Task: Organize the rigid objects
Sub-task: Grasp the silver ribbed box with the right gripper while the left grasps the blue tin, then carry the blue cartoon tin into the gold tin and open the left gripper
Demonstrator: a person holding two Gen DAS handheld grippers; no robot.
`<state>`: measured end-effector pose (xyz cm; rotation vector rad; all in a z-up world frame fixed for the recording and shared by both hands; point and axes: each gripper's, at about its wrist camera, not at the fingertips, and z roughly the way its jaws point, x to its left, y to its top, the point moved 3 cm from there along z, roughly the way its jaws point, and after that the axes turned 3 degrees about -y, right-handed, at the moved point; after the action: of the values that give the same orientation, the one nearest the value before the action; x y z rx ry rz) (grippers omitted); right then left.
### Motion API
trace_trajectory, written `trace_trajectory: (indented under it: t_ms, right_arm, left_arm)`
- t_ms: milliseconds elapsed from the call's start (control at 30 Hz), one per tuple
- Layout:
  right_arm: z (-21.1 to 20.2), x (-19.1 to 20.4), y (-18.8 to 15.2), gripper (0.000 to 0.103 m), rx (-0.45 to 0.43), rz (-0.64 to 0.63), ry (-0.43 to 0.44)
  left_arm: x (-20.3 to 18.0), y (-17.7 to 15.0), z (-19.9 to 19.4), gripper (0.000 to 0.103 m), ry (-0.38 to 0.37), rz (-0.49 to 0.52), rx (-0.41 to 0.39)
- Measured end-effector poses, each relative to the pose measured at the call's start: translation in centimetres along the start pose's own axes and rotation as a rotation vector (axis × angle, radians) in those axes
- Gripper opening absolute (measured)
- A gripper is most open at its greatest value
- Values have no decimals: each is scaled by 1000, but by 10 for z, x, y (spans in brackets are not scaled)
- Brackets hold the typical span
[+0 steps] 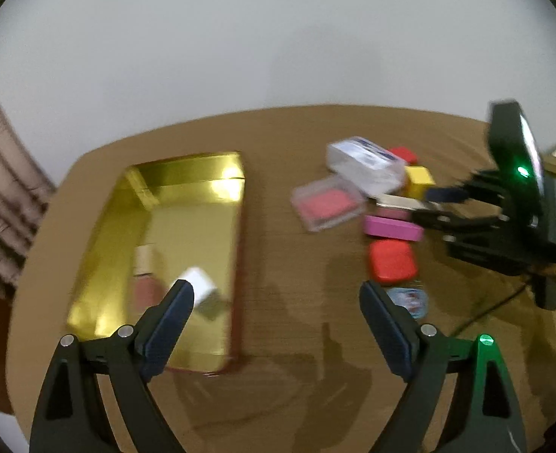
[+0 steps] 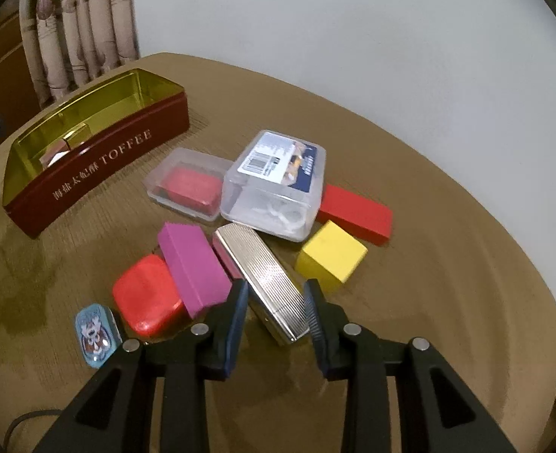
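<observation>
Left wrist view: the left tool point(image 1: 276, 307) hovered with its jaws spread wide and nothing between them, above the brown table point(image 1: 285, 339) just beside the tin.
Right wrist view: the right tool point(image 2: 276, 307) had its jaws drawn in close around the near end of a ribbed silver case point(image 2: 266, 275); both pads looked pressed against its sides, so I judged it gripped, though it lay low among the other things.
Container: a long toffee tin point(image 2: 100, 166), red outside and gold inside, stood open on the table, apart from the loose pile.
Already put away: a white block point(image 1: 200, 288) lay inside the tin, with perhaps one or two more pieces beside it, blurred and mixed with reflections.
Left on the table: a clear box with a red insert point(image 2: 187, 185), a clear labelled box point(image 2: 278, 185), a long red block point(image 2: 355, 213), a yellow cube point(image 2: 330, 255), a purple block point(image 2: 193, 268), a rounded red case point(image 2: 146, 296) and a small blue tin point(image 2: 97, 334).
Progress: early, by my judgement; most items were outside the tin.
Next step: probably carrying the silver case across to the tin.
Risk: the purple block touched the case and could be dragged along.
</observation>
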<state>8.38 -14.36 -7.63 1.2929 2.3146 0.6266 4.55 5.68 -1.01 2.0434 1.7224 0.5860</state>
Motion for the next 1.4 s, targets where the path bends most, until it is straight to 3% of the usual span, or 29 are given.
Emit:
trace_trajectory:
  t_ms: [200, 400, 700, 867, 1000, 1100, 1200, 1300, 1400]
  right_arm:
    - [15, -2, 3, 38, 2, 0, 6]
    - [18, -13, -9, 30, -13, 117, 18]
    - [-9, -33, -57, 30, -32, 298, -167]
    - [-17, -33, -70, 30, -35, 357, -211]
    - [-18, -30, -72, 30, -38, 378, -215]
    - [-17, -26, -70, 30, -40, 379, -215]
    - [-19, -26, -73, 31, -41, 378, -217]
    - [-19, -31, -73, 31, -41, 379, -216]
    - [-19, -30, -72, 31, -39, 374, -220]
  left_arm:
    - [-36, -3, 22, 88, -24, 27, 46]
    - [-44, -12, 39, 88, -24, 20, 81]
    - [-73, -27, 51, 88, -39, 104, 94]
    - [-79, -32, 60, 88, -82, 89, 106]
    - [-85, -36, 70, 88, -74, 109, 119]
    - [-85, -40, 75, 79, -75, 110, 124]
    - [-83, -39, 77, 64, -121, 80, 127]
    - [-85, -37, 75, 41, -134, 83, 122]
    - [-87, -35, 76, 39, -109, 101, 114]
